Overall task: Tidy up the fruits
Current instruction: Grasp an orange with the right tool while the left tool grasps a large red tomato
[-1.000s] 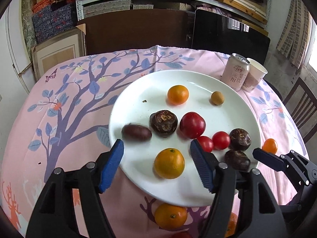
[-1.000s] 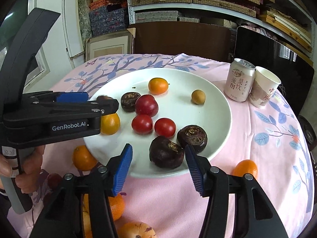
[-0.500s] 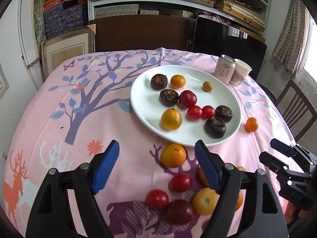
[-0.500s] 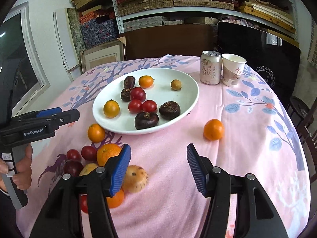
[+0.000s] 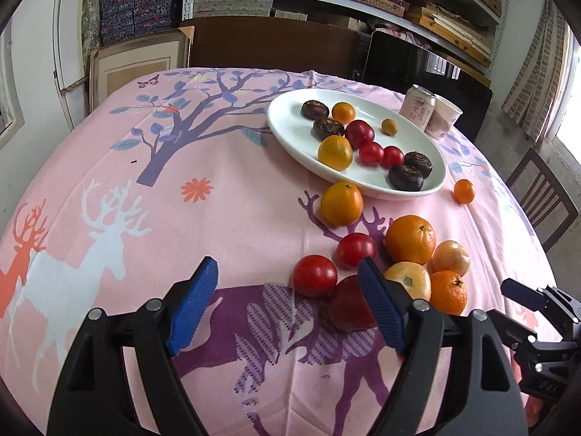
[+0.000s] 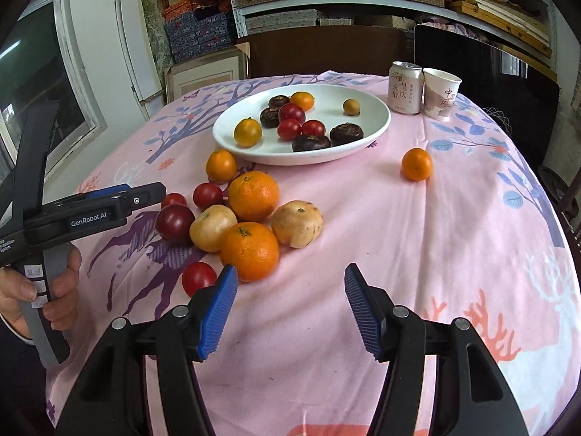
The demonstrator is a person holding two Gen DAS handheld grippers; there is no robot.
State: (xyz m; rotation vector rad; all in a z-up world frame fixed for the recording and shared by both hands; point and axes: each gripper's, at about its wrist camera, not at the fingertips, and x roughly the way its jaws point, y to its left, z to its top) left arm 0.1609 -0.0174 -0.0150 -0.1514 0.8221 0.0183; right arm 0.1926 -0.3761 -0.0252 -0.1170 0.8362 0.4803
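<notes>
Both jaws have just been widening, nothing between them: the left hand-held gripper (image 5: 287, 303) and right hand-held gripper (image 6: 290, 307) stand spread above the pink desk (image 6: 454, 225). Loose fruits (image 6: 250, 249) cluster near the white plate (image 6: 377, 123), which holds more; one small orange (image 6: 416, 164) lies apart. A can (image 6: 405, 87) and cup (image 6: 441, 92) stand behind the plate.

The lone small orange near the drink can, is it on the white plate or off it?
Off. The lone small orange lies on the pink tablecloth, apart from the white plate.
</notes>
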